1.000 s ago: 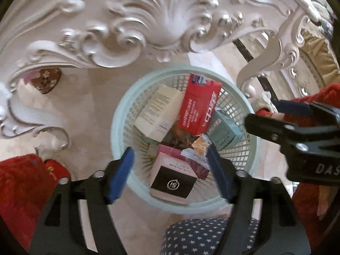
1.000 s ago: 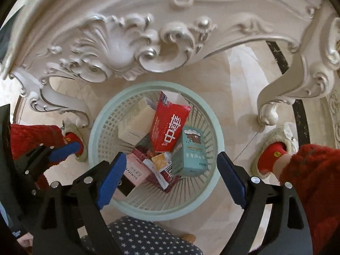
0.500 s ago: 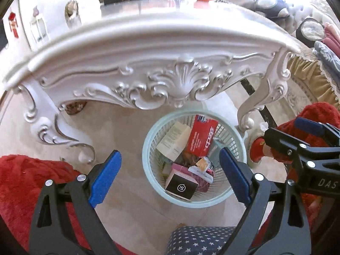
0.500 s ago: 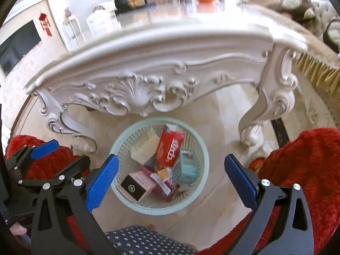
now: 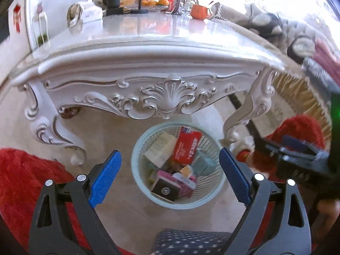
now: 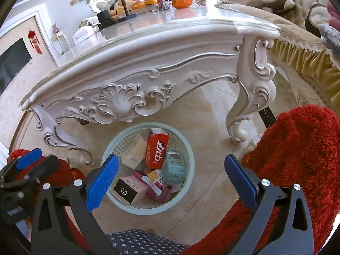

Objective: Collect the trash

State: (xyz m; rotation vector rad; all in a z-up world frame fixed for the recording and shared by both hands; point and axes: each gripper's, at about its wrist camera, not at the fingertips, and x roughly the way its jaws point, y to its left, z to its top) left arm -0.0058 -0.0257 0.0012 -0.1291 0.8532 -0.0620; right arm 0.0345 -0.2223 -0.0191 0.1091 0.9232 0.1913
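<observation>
A pale green mesh trash basket point(image 5: 148, 195) stands on the floor under the white carved table; it also shows in the right wrist view point(image 6: 187, 148). It holds several boxes: a red carton point(image 5: 187, 148) point(image 6: 156, 150), a cream box point(image 5: 160, 148), a teal box point(image 6: 175, 167) and a pink-and-black box point(image 6: 129, 189). My left gripper point(image 5: 170, 176) is open and empty, well above the basket. My right gripper point(image 6: 171, 180) is open and empty too, also high above it.
The ornate white table point(image 5: 148, 74) point(image 6: 159, 48) carries a fruit tray point(image 6: 141, 1), an orange box point(image 6: 182, 0) and a white box point(image 6: 81, 34) at its far end. Red fluffy sleeves point(image 6: 297, 148), a star-patterned cushion point(image 5: 189, 242) and a fringed sofa point(image 6: 301, 48) surround me.
Both grippers have risen and pulled back from close over the basket; the basket looks smaller and the tabletop has come into view. Both stay open and empty.
</observation>
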